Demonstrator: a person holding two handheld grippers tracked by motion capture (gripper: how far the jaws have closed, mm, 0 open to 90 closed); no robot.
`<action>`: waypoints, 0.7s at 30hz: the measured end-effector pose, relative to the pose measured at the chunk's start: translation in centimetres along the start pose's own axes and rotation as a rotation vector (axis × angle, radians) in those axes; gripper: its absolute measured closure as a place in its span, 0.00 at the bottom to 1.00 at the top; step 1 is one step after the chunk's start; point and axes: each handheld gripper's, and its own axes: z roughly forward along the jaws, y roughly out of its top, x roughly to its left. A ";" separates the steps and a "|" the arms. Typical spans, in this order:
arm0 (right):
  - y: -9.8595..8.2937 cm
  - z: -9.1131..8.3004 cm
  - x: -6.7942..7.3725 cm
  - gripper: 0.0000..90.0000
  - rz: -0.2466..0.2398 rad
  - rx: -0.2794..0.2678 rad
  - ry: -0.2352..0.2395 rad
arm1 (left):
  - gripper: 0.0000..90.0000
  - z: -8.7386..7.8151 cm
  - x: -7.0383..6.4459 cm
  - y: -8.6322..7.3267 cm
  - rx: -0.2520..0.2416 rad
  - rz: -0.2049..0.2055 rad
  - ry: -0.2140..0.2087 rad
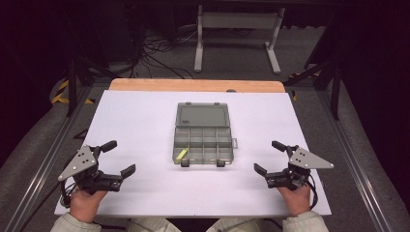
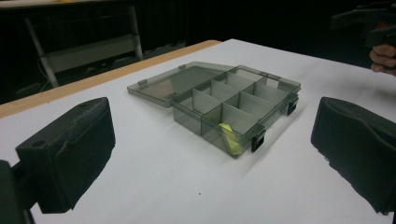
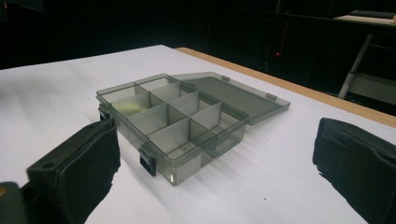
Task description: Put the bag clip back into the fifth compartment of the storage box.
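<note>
Table (image 1: 145,121): plain white top, unpatterned, with a light tan wooden strip (image 1: 193,85) along the far edge. Compartment box (image 1: 203,140): translucent smoky grey-green plastic, lid (image 1: 202,115) and dividers the same tint, two black latches (image 2: 258,139) on the front wall. Small item (image 1: 181,154) in the box's front corner compartment: pale yellow. Left gripper (image 1: 117,158) and right gripper (image 1: 269,155): matte black jaws and bodies, each topped by a flat grey plate (image 1: 80,162) dotted with small dark holes. Sleeves (image 1: 72,223): pale beige. Floor (image 1: 29,145): grey, with yellow-and-black striped tape (image 1: 60,92) at the left. Table frame (image 1: 237,21) beyond: off-white.
</note>
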 end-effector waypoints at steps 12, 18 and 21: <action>0.1 -0.1 0.1 0.01 -0.010 -0.011 0.006 | 0.01 -0.5 1.2 -2.8 -0.027 -0.029 0.026; 0.1 0.0 0.2 0.01 -0.017 -0.007 0.006 | 0.01 -0.3 1.5 -3.5 -0.039 -0.031 0.032; 0.0 0.0 0.2 0.01 -0.024 -0.008 0.008 | 0.01 -0.2 1.3 -3.6 -0.057 -0.017 0.033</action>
